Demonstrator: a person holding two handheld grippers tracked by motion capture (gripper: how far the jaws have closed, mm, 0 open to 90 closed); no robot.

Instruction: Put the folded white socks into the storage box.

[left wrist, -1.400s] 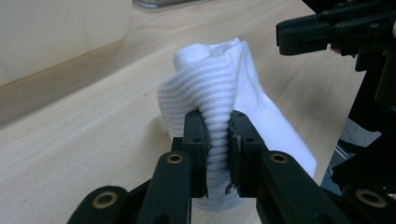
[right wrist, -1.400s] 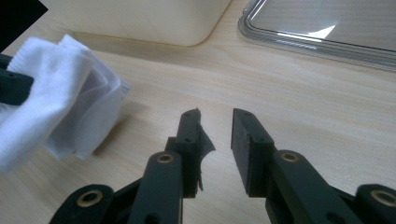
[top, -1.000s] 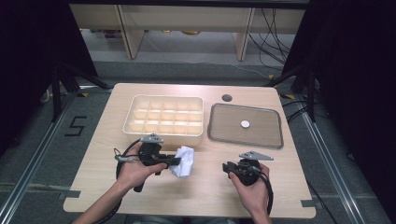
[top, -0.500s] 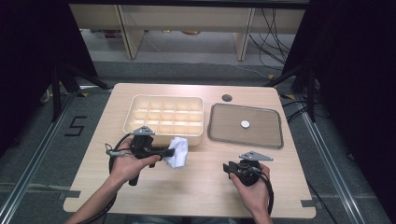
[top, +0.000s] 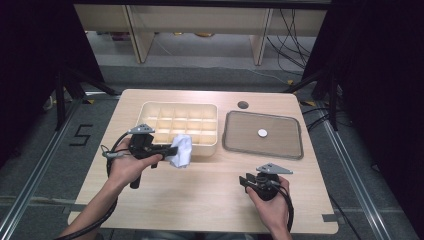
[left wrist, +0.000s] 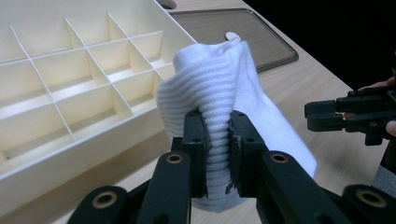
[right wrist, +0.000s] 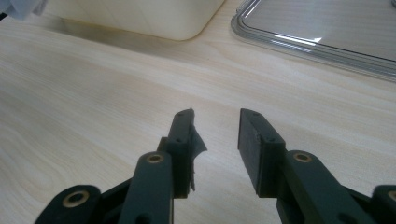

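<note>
1. My left claw (left wrist: 217, 140) is clamped on a white ribbed cloth (left wrist: 224, 88), folded into a bundle and pinched through its middle so the folds stay together as I carry it.
2. In the high view the cloth (top: 181, 150) hangs clear of the table (top: 200, 200), right at the front wall of the cream compartment box (top: 210, 145), near its right corner. I judge it is headed into 1 of the cells, all of which look empty.
3. My right claw (right wrist: 215, 140) rests low over the bare table with its jaws apart and nothing between them; they have just been opening. In the high view the right claw (top: 246, 181) sits well apart from the cloth, out of the left hand's way.
4. The grey tray (top: 295, 150) lies just right of the box with 1 small white disc (top: 262, 132) on it.
5. Writing: a "5" (top: 81, 135) is marked on the floor left of the table. I can read no brand or label on the box, tray or cloth.
</note>
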